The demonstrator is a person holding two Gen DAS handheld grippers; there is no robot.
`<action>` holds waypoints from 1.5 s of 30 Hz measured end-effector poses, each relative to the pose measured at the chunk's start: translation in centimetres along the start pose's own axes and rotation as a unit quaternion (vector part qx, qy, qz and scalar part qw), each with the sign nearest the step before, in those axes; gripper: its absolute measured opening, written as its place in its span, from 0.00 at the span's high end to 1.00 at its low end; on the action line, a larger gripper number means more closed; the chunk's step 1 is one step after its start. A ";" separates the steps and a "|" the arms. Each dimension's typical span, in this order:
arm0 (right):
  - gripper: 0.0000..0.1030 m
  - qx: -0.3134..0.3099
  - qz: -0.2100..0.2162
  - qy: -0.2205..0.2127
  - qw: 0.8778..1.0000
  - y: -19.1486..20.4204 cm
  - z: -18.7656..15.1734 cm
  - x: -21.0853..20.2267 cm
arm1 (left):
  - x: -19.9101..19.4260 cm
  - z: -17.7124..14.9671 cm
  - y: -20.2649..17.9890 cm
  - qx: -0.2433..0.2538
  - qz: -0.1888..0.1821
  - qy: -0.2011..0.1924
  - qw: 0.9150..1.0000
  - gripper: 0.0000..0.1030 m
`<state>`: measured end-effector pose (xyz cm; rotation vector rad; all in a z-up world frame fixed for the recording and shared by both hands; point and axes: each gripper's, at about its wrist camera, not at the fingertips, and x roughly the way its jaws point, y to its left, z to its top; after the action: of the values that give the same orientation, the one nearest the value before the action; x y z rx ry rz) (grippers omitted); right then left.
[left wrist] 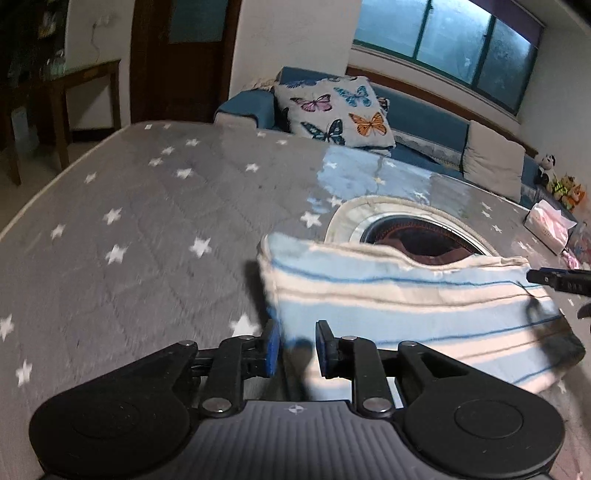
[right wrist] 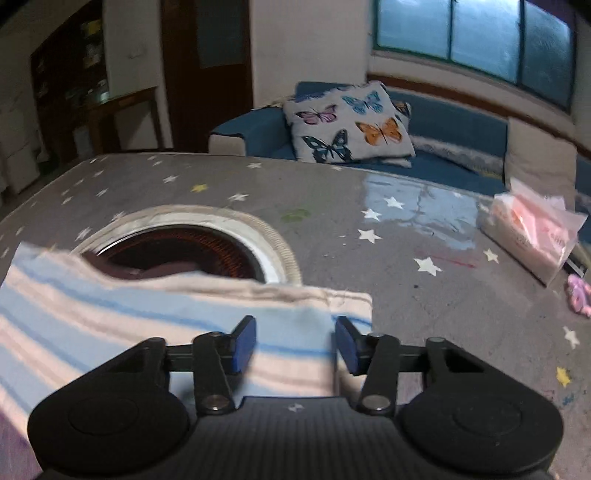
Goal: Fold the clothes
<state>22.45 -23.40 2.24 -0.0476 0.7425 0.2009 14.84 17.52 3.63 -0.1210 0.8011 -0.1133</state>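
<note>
Striped cloth (right wrist: 110, 325) cut by left edge; heater (left wrist: 424, 240) partly hidden

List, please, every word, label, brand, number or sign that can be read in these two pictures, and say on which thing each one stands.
No text can be read in either view.
Tissue pack: faint print on the wrapper, too blurred to read.
Left gripper: a small round emblem on its body, no letters.
Right gripper: the same emblem, blurred.
Striped cloth: no label visible.

Dim indoor light; window (left wrist: 443, 33) glare on tabletop (left wrist: 369, 177); motion blur; fisheye-bent edges.
</note>
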 end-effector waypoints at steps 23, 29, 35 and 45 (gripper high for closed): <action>0.81 -0.017 -0.008 -0.036 0.999 2.0 1.5 0.0 | 3.2 2.6 -1.6 0.031 0.019 -0.007 0.999 0.75; 0.82 -0.061 0.083 -0.019 0.994 8.1 1.9 0.6 | 1.3 0.7 -0.9 0.011 0.019 0.004 1.000 0.58; 0.82 -0.066 0.099 -0.001 0.993 12.5 1.1 3.6 | -0.2 -1.2 -0.4 0.002 0.017 0.013 1.000 0.53; 0.76 -0.059 0.101 -0.011 0.993 14.1 1.2 4.4 | -0.8 -2.6 0.4 -0.025 0.011 0.025 0.999 0.52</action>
<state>23.62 -8.71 0.52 -0.0821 0.7121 0.4369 12.47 17.89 2.33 -0.1561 0.8551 -0.0754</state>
